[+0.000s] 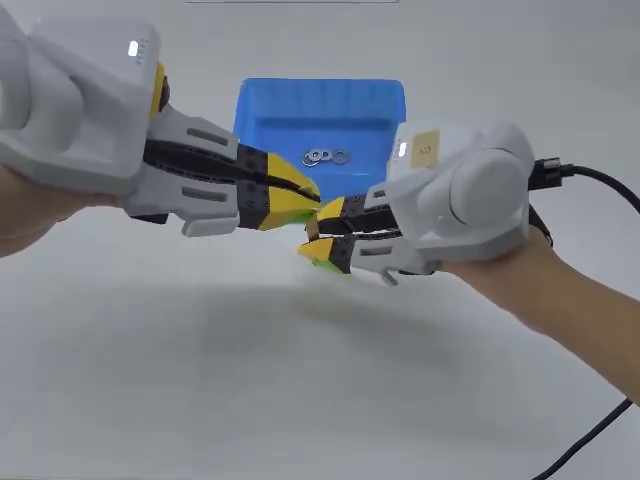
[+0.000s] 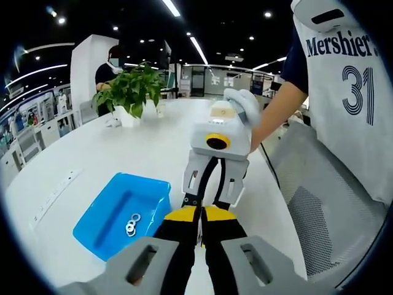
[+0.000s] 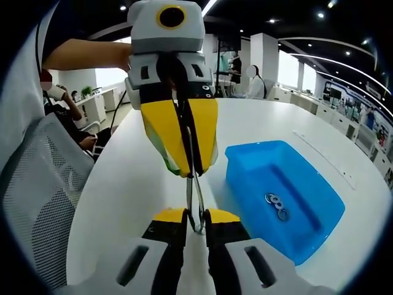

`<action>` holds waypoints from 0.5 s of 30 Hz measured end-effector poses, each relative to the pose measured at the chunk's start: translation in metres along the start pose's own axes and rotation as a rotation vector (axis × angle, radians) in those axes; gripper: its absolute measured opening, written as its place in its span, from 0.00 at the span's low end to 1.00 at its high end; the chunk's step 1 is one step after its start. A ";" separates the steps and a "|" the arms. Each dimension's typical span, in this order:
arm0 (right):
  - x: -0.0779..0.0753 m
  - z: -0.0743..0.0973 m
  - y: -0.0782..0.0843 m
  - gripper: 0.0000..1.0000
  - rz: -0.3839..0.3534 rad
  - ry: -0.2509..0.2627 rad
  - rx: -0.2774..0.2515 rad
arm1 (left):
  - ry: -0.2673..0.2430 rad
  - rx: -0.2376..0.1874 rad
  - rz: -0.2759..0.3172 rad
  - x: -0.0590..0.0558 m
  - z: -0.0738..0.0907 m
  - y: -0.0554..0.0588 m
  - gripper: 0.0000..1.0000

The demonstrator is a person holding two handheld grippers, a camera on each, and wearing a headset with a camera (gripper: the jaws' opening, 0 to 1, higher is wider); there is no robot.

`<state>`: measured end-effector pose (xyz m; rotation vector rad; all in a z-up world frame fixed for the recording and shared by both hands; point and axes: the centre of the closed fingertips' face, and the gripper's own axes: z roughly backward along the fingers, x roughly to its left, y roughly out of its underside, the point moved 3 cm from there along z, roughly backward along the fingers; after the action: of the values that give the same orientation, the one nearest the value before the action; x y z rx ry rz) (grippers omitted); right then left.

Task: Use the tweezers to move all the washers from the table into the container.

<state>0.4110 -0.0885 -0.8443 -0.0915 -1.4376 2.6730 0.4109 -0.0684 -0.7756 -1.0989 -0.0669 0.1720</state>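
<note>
My left gripper (image 1: 305,200) and right gripper (image 1: 316,246) meet tip to tip above the white table (image 1: 200,380), just in front of the blue container (image 1: 320,92). Thin metal tweezers (image 3: 194,196) run between the two sets of yellow jaws. In the right gripper view my right gripper (image 3: 196,216) is shut on the tweezers' lower end, and the left gripper (image 3: 188,172) is shut around their upper part. Several washers (image 1: 325,157) lie together on the container's floor, washers (image 3: 276,201) to the right of the jaws and washers (image 2: 132,224) to the left.
A black cable (image 1: 600,185) trails from the right gripper off to the right. A potted plant (image 2: 132,92) stands far down the table. A mesh chair (image 2: 331,215) sits beside the table, next to the person's jersey (image 2: 350,80).
</note>
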 end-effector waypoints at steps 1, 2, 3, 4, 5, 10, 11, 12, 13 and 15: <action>0.000 0.001 0.001 0.13 0.004 0.002 0.001 | -0.001 0.001 -0.003 0.000 0.000 0.000 0.06; 0.000 0.001 0.001 0.13 0.002 0.002 0.001 | 0.000 0.003 -0.003 -0.001 0.000 0.000 0.06; 0.001 0.002 0.002 0.12 0.001 -0.002 -0.002 | 0.004 0.004 -0.002 -0.004 -0.003 -0.003 0.06; 0.001 0.002 0.002 0.12 0.015 -0.002 -0.002 | 0.003 0.002 0.001 -0.004 -0.003 -0.003 0.06; 0.001 0.001 0.001 0.12 0.019 0.000 -0.001 | 0.002 0.002 0.003 -0.004 -0.003 -0.003 0.06; 0.001 0.001 0.001 0.11 0.014 0.002 0.002 | -0.002 0.005 0.012 -0.003 -0.001 -0.002 0.06; 0.001 0.001 0.001 0.11 0.015 0.003 0.006 | -0.002 0.005 0.014 -0.003 -0.001 -0.002 0.06; 0.001 0.001 0.001 0.11 0.015 0.003 0.007 | -0.002 0.005 0.014 -0.003 -0.001 -0.002 0.06; 0.001 0.001 0.001 0.11 0.015 0.002 0.010 | -0.001 0.006 0.014 -0.004 -0.001 -0.002 0.06; 0.003 0.002 0.000 0.11 0.023 0.002 0.022 | 0.001 0.011 0.006 -0.005 -0.001 -0.002 0.06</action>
<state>0.4083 -0.0898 -0.8437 -0.1096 -1.4144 2.7059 0.4061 -0.0710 -0.7741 -1.0881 -0.0620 0.1774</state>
